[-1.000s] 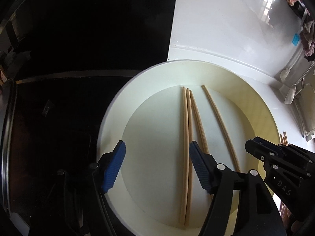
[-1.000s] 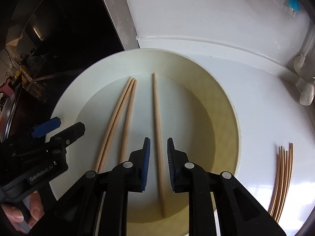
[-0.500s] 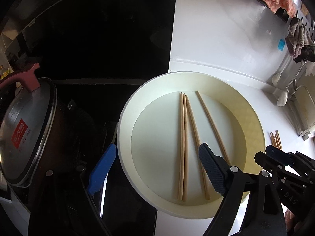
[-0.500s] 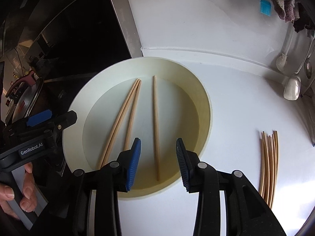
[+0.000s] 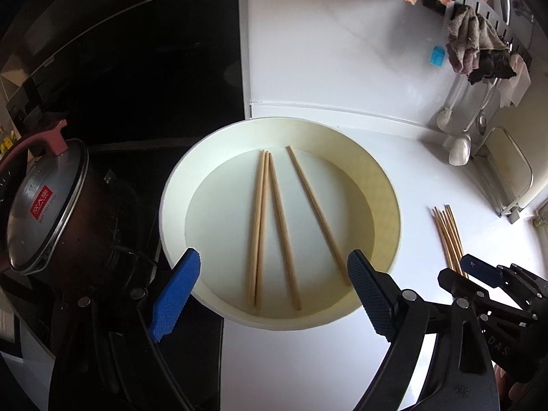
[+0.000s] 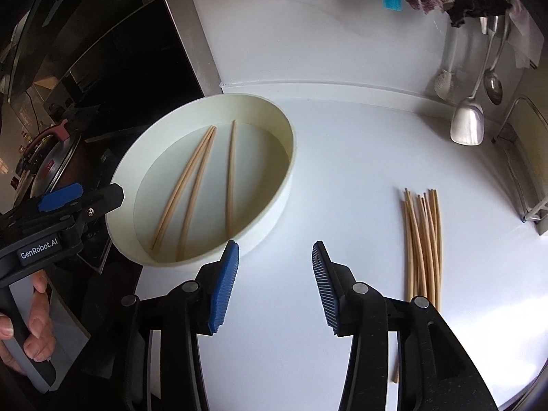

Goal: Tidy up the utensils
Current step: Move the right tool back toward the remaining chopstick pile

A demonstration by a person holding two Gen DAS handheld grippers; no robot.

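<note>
A round cream tray sits on the white counter at the stove's edge. Several wooden chopsticks lie inside it: a touching pair, one beside them and one apart. A loose bundle of chopsticks lies on the counter right of the tray. My left gripper is open and empty above the tray's near rim. My right gripper is open and empty over bare counter between tray and bundle.
A lidded pot stands on the black stove left of the tray. Ladles and a spatula hang at the back right under cloths. A metal rack stands at the far right.
Both grippers have pulled back and up from the tray. The right gripper opened, left its single chopstick in the tray, and moved right over the counter. The left gripper opened wider.
</note>
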